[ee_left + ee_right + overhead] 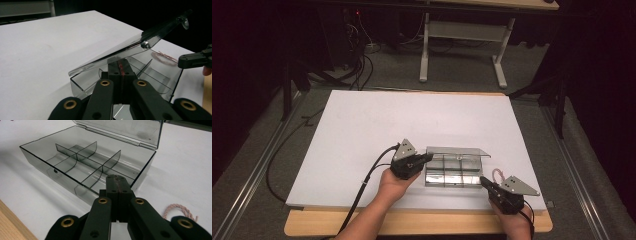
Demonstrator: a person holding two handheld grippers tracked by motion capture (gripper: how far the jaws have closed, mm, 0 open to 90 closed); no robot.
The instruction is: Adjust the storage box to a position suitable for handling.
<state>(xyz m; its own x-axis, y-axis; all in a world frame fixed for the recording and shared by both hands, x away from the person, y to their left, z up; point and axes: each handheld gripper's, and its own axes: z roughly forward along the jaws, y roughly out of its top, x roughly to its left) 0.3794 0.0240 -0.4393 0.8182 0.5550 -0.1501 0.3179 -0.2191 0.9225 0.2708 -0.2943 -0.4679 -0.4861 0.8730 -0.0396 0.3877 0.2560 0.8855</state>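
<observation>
A smoky clear plastic box (454, 172) with several empty compartments lies on the white tabletop (362, 130) near its front edge. Its hinged lid (457, 151) is raised. My left gripper (428, 158) is shut at the box's left end. In the left gripper view its tips (121, 63) sit over the box wall (82, 86), just under the tilted lid (120, 51). My right gripper (483, 180) is shut by the box's front right corner (146, 170), with nothing visibly held (118, 180). A pink braided cord (178, 208) lies on the table right of the box.
A wooden table edge (412, 225) runs along the front, under the white top. On the floor beyond the table stand grey desk legs (462, 45), with cables (357, 65) to their left. White surface stretches free behind and to the left of the box.
</observation>
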